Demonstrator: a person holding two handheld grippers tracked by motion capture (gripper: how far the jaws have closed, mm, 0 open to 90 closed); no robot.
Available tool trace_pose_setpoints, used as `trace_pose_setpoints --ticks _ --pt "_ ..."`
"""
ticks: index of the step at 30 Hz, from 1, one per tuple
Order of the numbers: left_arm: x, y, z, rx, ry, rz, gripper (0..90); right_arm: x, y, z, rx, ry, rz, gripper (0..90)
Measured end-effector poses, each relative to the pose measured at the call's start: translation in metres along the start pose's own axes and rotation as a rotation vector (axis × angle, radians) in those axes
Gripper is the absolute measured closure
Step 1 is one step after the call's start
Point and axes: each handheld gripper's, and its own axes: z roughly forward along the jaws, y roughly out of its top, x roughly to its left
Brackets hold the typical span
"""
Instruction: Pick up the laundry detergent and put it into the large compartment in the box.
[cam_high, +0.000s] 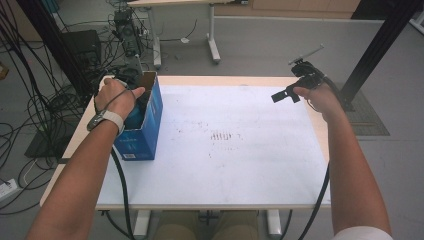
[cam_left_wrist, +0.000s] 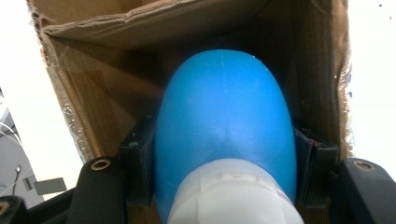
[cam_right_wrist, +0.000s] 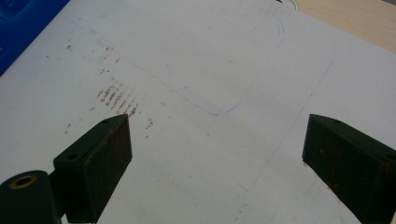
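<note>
Quick tally from us: we count one blue cardboard box (cam_high: 150, 125) on the table, open at the top, and one blue bottle (cam_left_wrist: 224, 126) with a white cap down inside it. We see two handheld grippers, the left gripper (cam_left_wrist: 224, 177) and the right gripper (cam_right_wrist: 217, 158), one per hand, so two hands and two forearms too. Each gripper has two black jaws, four in all. We count one wristwatch (cam_high: 106, 119), on the left wrist. There's one white-topped table (cam_high: 240, 165) in front, plus one more table behind it, with two of its legs in view. We spot one patch of reddish scuff marks (cam_right_wrist: 116, 98) on the white top.
</note>
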Motion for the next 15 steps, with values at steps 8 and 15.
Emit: trace_pose_setpoints --ticks 8,15 --pt "0.0027 -0.0002 0.0009 0.000 -0.006 -0.002 37.3 0.0002 0.0002 0.0004 0.001 0.000 0.001 8.1" --pt "0.0032 -0.0014 0.0011 -0.002 -0.007 -0.001 37.3 0.0008 -0.0007 0.0000 0.001 0.000 0.000 8.2"
